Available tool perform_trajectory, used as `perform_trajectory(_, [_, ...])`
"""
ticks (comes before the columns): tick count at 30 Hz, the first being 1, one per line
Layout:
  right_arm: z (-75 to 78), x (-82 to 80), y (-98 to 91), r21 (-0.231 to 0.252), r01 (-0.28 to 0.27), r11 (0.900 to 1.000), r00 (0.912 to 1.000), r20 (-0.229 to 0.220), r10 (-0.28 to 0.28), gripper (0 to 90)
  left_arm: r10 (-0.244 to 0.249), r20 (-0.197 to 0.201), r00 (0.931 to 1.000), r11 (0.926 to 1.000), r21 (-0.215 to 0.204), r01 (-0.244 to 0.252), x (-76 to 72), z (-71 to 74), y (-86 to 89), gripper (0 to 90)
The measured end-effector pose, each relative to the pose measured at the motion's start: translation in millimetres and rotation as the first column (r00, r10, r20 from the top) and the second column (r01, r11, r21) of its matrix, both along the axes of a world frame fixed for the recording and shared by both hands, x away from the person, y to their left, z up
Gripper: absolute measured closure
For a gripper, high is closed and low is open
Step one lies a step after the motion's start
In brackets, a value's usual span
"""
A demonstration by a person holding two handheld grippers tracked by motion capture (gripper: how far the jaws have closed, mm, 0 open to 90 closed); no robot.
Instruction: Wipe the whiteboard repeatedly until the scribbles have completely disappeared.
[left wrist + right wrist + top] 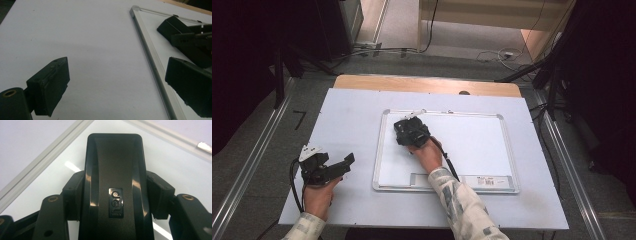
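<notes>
A white whiteboard (472,145) with a silver frame lies flat on the pale table sheet. My right gripper (410,131) rests on the board's upper left part. In the right gripper view it (116,195) is shut on a glossy black board eraser (115,170), with a pad pressed on each long side and the eraser's flat face down on the board. My left gripper (343,164) lies on the sheet left of the board, pointing toward it. Its jaws (117,87) stand wide open with nothing between them. Beyond the board's frame (150,57), the right gripper (192,40) shows in the left gripper view.
A pale sheet (352,115) covers the table, with a wooden edge (427,83) at the far side. A small silver clip (416,113) sits on the board's top rim. A label strip (492,181) runs along the board's near edge. Cables lie on the floor behind.
</notes>
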State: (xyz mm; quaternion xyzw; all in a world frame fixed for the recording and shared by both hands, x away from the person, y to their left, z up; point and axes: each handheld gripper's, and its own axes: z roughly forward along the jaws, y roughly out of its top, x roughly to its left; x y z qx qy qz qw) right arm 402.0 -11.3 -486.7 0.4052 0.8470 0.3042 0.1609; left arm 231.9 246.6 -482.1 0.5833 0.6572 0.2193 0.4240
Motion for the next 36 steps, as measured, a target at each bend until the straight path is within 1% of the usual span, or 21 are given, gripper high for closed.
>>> perform_trajectory(1, [0.0, 5.9, -0.5, 0.005, 0.010, 0.9999, 0.9999, 0.000, -0.010, 37.3, 0.003, 0.002, 1.0000, 1.0000, -0.001, -0.003, -0.5, 0.1, 0.2, 6.1])
perform_trajectory(2, [0.4, 11.7, -1.3, -0.002, 0.020, 0.9998, 0.9998, 0.002, -0.020, 37.3, 0.002, 0.003, 1.0000, 1.0000, 0.000, -0.002, -0.9, 0.1, 0.6, 6.1])
perform_trajectory(5, [1.1, 25.4, -0.9, -0.002, 0.049, 0.9988, 0.9988, 0.001, -0.049, 37.3, 0.005, -0.001, 1.0000, 1.0000, 0.000, -0.005, -0.7, -0.3, 1.6, 6.1])
perform_trajectory(8, [1.3, 30.7, 2.4, -0.011, 0.049, 0.9987, 0.9988, 0.005, -0.049, 37.4, 0.004, -0.003, 1.0000, 1.0000, 0.000, -0.004, 0.5, -0.8, 1.1, 6.2])
perform_trajectory(10, [1.3, 29.9, 3.1, -0.011, 0.053, 0.9985, 0.9986, 0.006, -0.053, 37.3, -0.002, -0.004, 1.0000, 1.0000, 0.003, 0.002, 1.3, -0.6, 0.1, 6.2])
perform_trajectory(12, [1.4, 25.0, 4.7, -0.018, 0.033, 0.9993, 0.9995, 0.004, -0.033, 37.3, -0.003, -0.002, 1.0000, 1.0000, 0.003, 0.003, 2.1, -0.5, -0.8, 6.2])
perform_trajectory(15, [0.9, 9.2, 8.5, -0.017, -0.010, 0.9998, 0.9999, -0.001, 0.010, 37.3, -0.004, -0.004, 1.0000, 1.0000, 0.003, 0.004, 3.2, -0.9, -1.0, 6.1])
perform_trajectory(18, [0.4, -6.5, 8.3, -0.017, -0.034, 0.9993, 0.9994, -0.002, 0.034, 37.4, -0.003, -0.004, 1.0000, 1.0000, -0.002, 0.003, 4.2, -1.0, -1.5, 6.2])
perform_trajectory(21, [0.4, -19.0, 6.0, -0.017, -0.044, 0.9989, 0.9990, -0.009, 0.044, 37.4, -0.006, -0.003, 1.0000, 1.0000, 0.001, 0.006, 5.8, -1.1, -2.9, 6.2])
perform_trajectory(27, [1.1, -27.6, 2.2, -0.015, -0.033, 0.9994, 0.9994, -0.015, 0.032, 37.5, -0.007, 0.003, 1.0000, 1.0000, 0.001, 0.007, 5.6, -0.1, -3.8, 6.2])
perform_trajectory(33, [2.1, -35.0, 4.5, -0.058, -0.056, 0.9968, 0.9984, 0.010, 0.056, 37.5, -0.006, 0.000, 1.0000, 1.0000, 0.002, 0.006, 5.5, -0.1, -3.5, 6.2])
perform_trajectory(34, [2.3, -36.6, 5.1, -0.069, -0.055, 0.9961, 0.9982, 0.020, 0.056, 37.5, -0.006, 0.001, 1.0000, 1.0000, 0.003, 0.006, 5.4, -0.1, -3.4, 6.2])
perform_trajectory(36, [3.1, -41.8, 7.7, -0.113, -0.059, 0.9918, 0.9960, 0.061, 0.066, 37.5, -0.005, 0.001, 1.0000, 1.0000, 0.004, 0.005, 5.2, 0.0, -3.3, 6.2])
